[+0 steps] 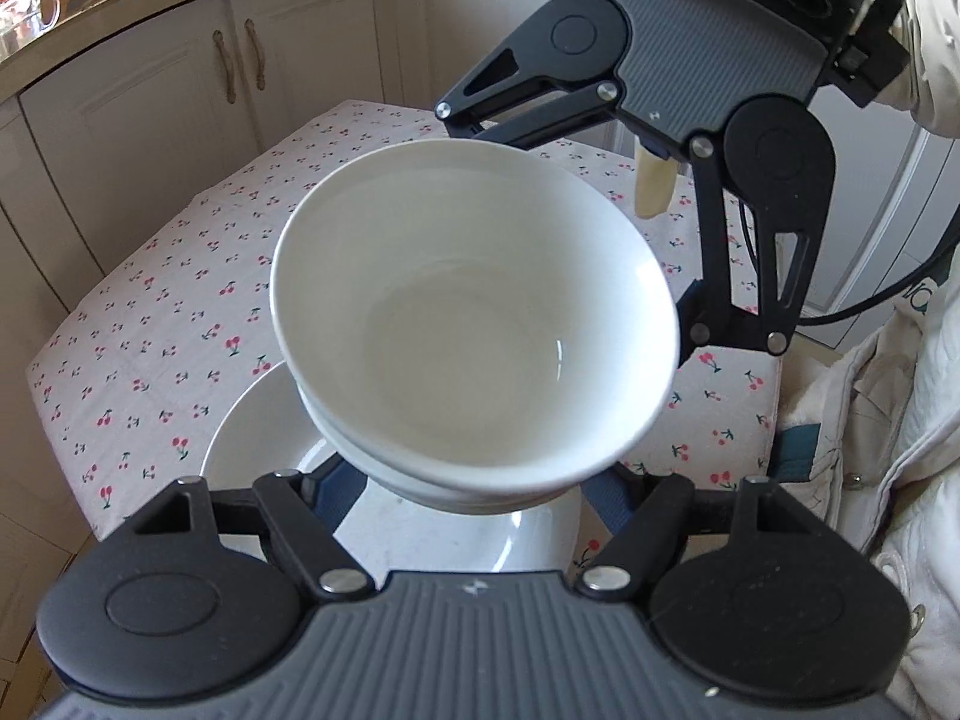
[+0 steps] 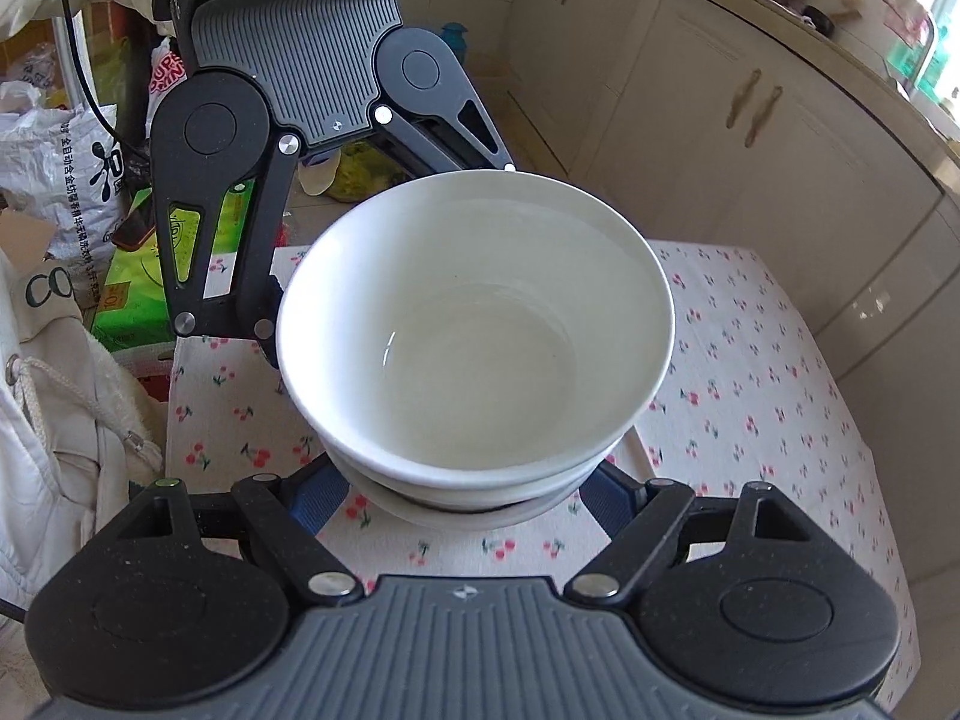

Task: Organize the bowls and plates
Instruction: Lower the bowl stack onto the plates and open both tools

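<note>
Bowls (image 1: 474, 324), stacked, held above plate (image 1: 252, 438) at 7 o'clock; left gripper (image 1: 474, 498) and right gripper (image 2: 474, 504) jaws both grasping the stack.

Only readable bits: crinkly white plastic sack (image 2: 54, 180) has Chinese print starting "全自动", and the green cardboard box (image 2: 129, 294) shows "10".

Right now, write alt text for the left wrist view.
A stack of white ceramic bowls is held between the left gripper and the right gripper, above a white plate on a cherry-print tablecloth.
</note>
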Available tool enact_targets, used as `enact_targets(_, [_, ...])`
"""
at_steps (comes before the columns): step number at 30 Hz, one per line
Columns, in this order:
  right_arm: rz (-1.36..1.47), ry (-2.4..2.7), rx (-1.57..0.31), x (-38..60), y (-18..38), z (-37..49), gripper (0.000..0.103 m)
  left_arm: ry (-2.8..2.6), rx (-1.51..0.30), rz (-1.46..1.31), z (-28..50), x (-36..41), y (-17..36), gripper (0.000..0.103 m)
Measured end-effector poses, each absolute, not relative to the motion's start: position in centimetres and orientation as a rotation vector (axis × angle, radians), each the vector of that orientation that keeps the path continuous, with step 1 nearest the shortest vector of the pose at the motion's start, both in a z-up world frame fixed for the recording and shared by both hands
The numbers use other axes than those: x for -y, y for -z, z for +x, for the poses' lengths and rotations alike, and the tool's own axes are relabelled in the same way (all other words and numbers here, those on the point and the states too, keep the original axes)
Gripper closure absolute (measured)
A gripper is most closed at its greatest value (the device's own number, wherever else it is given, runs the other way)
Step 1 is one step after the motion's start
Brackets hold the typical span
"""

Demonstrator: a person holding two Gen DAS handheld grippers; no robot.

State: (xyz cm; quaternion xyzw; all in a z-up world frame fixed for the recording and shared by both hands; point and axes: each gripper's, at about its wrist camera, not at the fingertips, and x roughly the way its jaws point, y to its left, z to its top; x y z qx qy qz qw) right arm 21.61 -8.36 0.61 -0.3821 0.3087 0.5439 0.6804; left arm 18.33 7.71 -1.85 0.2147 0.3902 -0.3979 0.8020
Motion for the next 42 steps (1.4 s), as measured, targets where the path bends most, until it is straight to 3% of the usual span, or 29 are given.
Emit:
enact_targets(29, [-0.807, -1.23, -0.812, 3.6, 2.9, 26.0, 0.013, 0.799, -0.857, 0.368, 19.3, -11.7, 4.0, 0.026])
enact_targets(35, [-0.779, -1.192, -0.761, 4.3, 2.3, 25.1, 0.003, 0.73, -0.832, 0.36, 17.9, -12.0, 3.3, 0.013])
enact_targets(42, [-0.783, -0.964, -0.672, 6.7, -0.3, 21.4, 0.0, 0.524, -0.678, 0.434, 12.7, -11.2, 1.4, 0.003])
